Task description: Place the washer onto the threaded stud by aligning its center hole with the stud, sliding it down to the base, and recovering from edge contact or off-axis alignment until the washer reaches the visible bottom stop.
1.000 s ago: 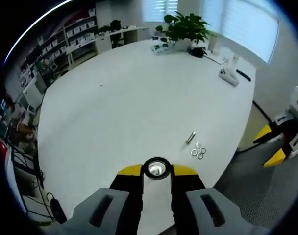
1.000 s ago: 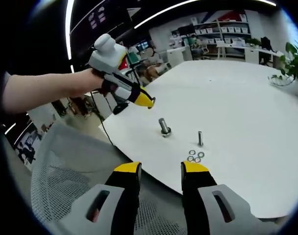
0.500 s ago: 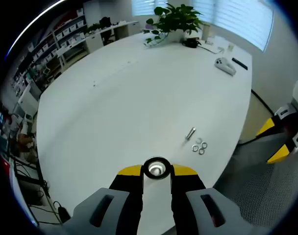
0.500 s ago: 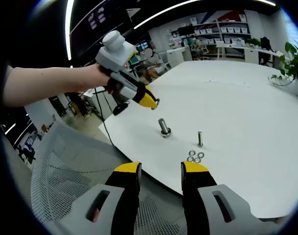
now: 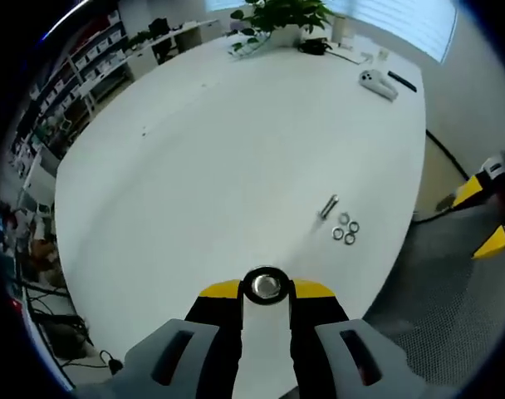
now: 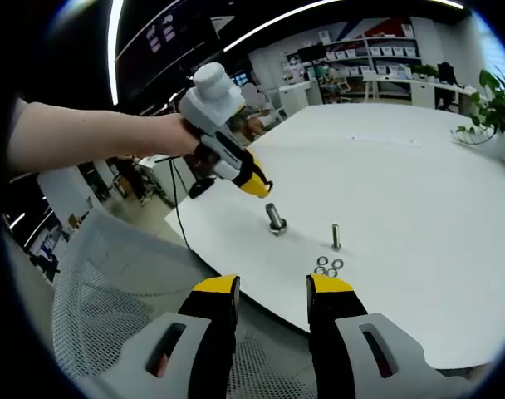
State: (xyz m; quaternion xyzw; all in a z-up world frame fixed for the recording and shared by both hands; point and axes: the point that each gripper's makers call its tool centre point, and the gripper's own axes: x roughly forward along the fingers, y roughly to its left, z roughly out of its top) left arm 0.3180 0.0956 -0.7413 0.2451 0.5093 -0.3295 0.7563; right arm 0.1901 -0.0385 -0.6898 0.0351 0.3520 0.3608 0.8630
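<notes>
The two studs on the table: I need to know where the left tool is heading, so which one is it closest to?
The thicker stud with the wide base, standing just below the left tool. The thinner stud stands farther right, beside the washers.

We held the left gripper [image 6: 254, 179] out on a bare forearm [image 6: 95, 137], its yellow-tipped jaws angled downward; how far apart they stood, we could not tell. Our right gripper [image 6: 271, 293] hung lower and nearer, its two jaws parted with nothing between them, pointing forward toward the left one.
</notes>
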